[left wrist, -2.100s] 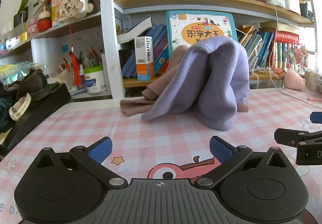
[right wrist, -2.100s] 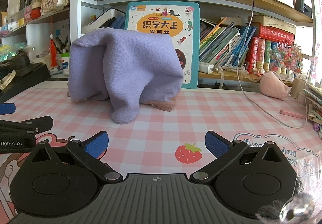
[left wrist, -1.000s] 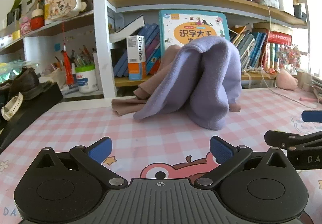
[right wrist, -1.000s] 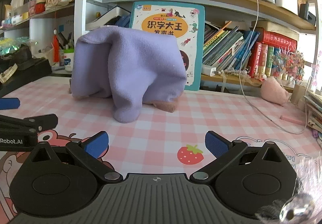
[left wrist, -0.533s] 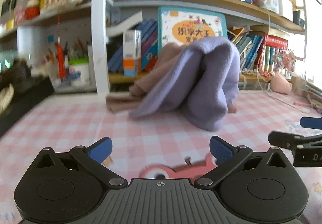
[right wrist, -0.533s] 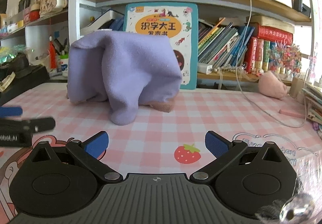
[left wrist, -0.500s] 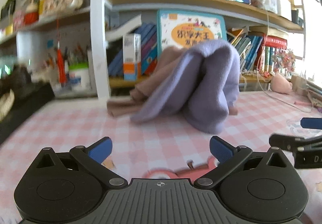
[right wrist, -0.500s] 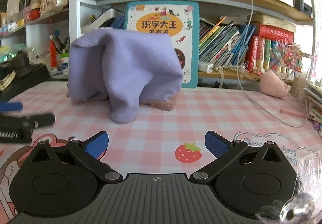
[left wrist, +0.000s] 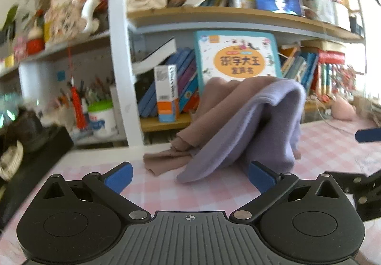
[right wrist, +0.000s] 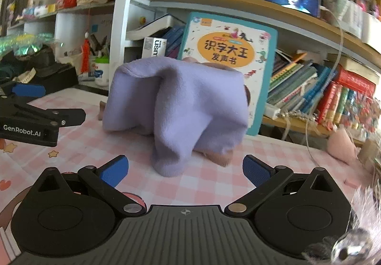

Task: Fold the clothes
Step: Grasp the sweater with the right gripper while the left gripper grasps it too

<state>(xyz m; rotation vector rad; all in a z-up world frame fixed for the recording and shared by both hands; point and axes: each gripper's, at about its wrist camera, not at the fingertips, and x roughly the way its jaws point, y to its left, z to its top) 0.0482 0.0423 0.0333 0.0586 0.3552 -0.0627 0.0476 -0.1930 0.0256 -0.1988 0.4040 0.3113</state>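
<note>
Each handheld black plastic two-finger gripper, the left one (left wrist: pixel 190 175) and the right one (right wrist: pixel 185 170), was built on a ribbed dark-grey central plate marked with a small white crosshair, flanked by two round black discs. Angled black linkage arms were pinned with silver round-head screws and were tipped with blue rectangular finger pads (left wrist: pixel 119 176). White lettering reading "GenRobot.AI" (right wrist: pixel 22 130) was printed on the side of the left unit, as seen from the right wrist camera.

A pink-and-white checked table (right wrist: pixel 214 184) carries a heaped purple cloth (right wrist: pixel 181 107) draped over what seems a brownish-pink garment (left wrist: pixel 166 165).
</note>
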